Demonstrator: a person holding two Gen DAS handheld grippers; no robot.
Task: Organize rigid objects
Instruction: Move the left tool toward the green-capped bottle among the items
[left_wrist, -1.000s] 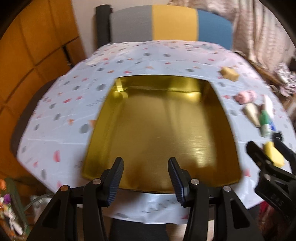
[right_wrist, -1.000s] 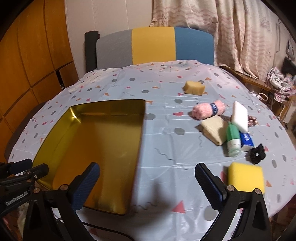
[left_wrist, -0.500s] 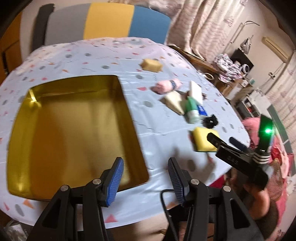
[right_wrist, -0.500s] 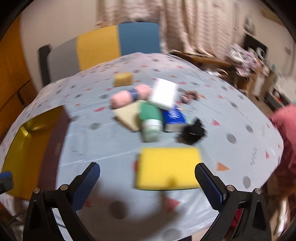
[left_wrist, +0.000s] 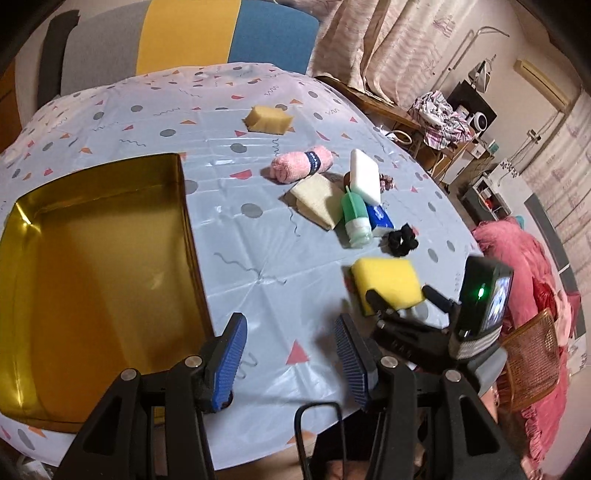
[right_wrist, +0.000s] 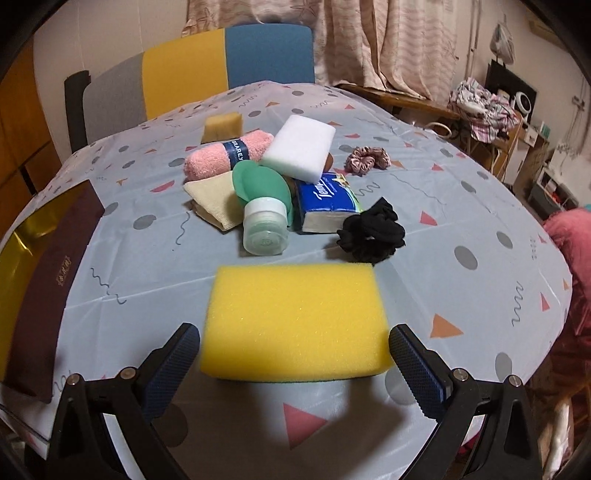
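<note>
Left hand-held gripper (left_wrist: 290, 363) now swung right versus a second ago: then centred over gold box, now over bare patterned cloth of counter (left_wrist: 258, 258), gold box (left_wrist: 96, 266) shifted to left of view. Jaws apart, nothing between, same gap as before.

Right hand-held gripper (right_wrist: 295, 354) come down and closer to yellow sponge (right_wrist: 295, 321): a second ago sponge off at far right of its view, now centred between the two fingers. Jaws wide apart, pads beside sponge's near corners, not pressing as far as visible. Same gripper seen in left wrist view (left_wrist: 404, 297), fingers straddling yellow sponge (left_wrist: 386, 282) near counter's right edge.

Sponge flat on counter, unmoved. Just beyond it: black scrunchie (right_wrist: 371, 230), green bottle (right_wrist: 264, 218) lying on its side, tissue pack (right_wrist: 328, 205), white block (right_wrist: 299, 147) leaning on the pile, beige cloth (right_wrist: 212, 201), pink rolled towel (right_wrist: 229, 153), pink scrunchie (right_wrist: 367, 158), tan sponge (right_wrist: 221, 127) farthest back. All in same layout as earlier.

Box open, gold inside, dark outer wall; nothing visible in it. Chair (right_wrist: 225, 70) behind counter.
</note>
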